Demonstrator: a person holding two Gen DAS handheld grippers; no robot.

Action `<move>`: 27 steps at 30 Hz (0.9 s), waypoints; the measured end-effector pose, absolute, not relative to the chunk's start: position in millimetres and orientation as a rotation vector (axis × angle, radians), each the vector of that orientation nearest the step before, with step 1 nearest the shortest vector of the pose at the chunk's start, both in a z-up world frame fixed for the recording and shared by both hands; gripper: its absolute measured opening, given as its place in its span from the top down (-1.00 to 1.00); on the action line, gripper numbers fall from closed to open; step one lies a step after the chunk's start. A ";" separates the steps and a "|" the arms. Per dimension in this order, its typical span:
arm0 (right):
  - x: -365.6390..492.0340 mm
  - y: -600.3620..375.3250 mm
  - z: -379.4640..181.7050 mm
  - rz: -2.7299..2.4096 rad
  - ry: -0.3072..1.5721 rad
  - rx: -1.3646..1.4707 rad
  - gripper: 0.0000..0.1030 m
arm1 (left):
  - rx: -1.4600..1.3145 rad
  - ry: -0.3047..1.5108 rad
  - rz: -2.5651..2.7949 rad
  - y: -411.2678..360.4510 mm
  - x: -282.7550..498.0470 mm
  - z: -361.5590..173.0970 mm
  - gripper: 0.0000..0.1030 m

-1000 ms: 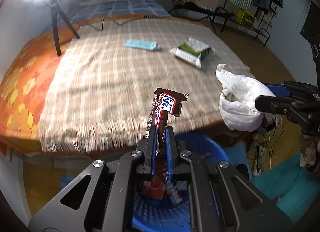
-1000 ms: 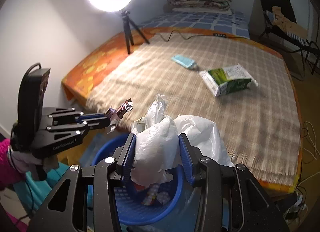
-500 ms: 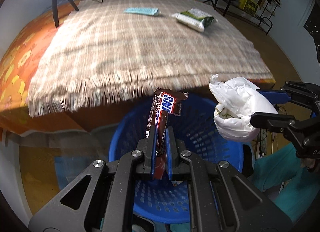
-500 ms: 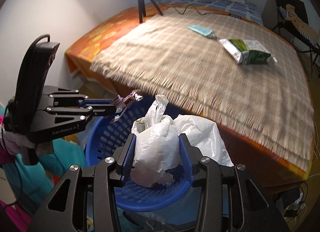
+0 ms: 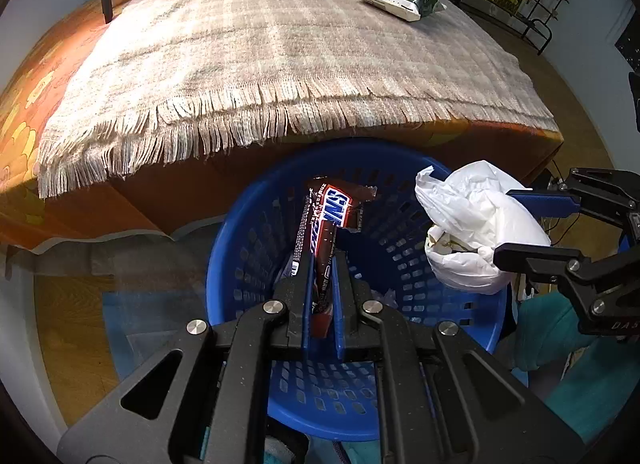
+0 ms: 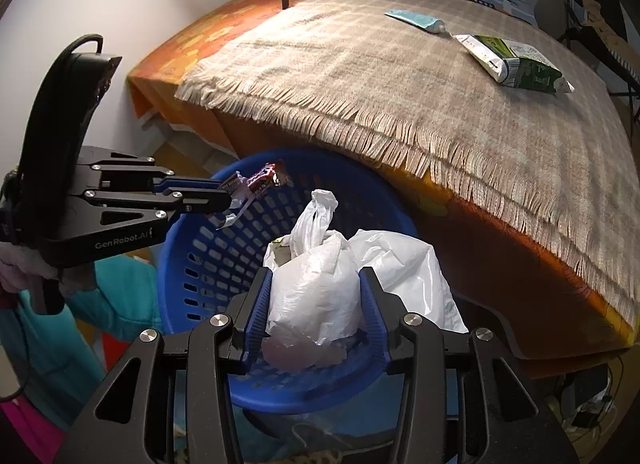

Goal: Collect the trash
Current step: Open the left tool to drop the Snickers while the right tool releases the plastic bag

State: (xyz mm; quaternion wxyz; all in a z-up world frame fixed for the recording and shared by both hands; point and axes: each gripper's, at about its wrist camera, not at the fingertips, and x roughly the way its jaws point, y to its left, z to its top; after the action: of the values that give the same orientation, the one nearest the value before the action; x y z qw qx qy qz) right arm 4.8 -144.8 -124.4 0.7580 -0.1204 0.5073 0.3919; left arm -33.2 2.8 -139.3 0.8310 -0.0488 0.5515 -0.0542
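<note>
Left wrist view: left gripper (image 5: 322, 260) clamped on a brown, red-lettered candy bar wrapper (image 5: 326, 223), held above the round blue perforated plastic basket (image 5: 248, 223); at right, right gripper (image 5: 536, 227) pinching a crumpled white plastic bag (image 5: 476, 232) over the basket's rim. Right wrist view: right gripper (image 6: 316, 304) closed around the white bag (image 6: 316, 296) above the basket (image 6: 208, 256), left gripper (image 6: 224, 193) holding the wrapper (image 6: 260, 181) over the far rim; beyond, on the fringed beige checked blanket (image 6: 400, 75), a teal tube (image 6: 416, 19) and a green-and-white packet (image 6: 512, 59).

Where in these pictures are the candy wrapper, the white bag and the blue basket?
candy wrapper (image 5: 334, 203): left wrist view, on its red-lit logo.
white bag (image 6: 316, 296): right wrist view, on its bulging middle.
blue basket (image 5: 404, 232): left wrist view, on its slotted inner wall.
</note>
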 end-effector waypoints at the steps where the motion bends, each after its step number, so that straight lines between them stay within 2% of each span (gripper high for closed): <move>1: 4.7 -144.3 -125.0 0.854 1.106 -0.264 0.17 | -0.103 1.172 -0.114 2.8 -33.3 -140.1 0.87; 12: 8.2 -142.6 -132.7 0.843 1.132 -0.273 0.16 | -0.104 1.183 -0.108 3.9 -30.8 -144.5 0.87; 17: 7.1 -142.4 -134.3 0.836 1.138 -0.281 0.06 | -0.108 1.188 -0.101 5.5 -29.6 -146.2 0.87; 25: 8.7 -144.0 -135.8 0.816 1.146 -0.280 0.03 | -0.109 1.189 -0.095 5.8 -30.6 -147.2 0.86; 27: 8.7 -144.0 -136.1 0.810 1.146 -0.282 -0.04 | -0.108 1.189 -0.095 5.9 -30.7 -147.2 0.86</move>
State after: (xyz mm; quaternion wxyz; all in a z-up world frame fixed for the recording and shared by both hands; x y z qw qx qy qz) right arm 8.7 -144.0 -136.1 0.7546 -0.1292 0.5254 0.3714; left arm -30.7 5.9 -147.2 0.8260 -0.0511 0.5596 -0.0446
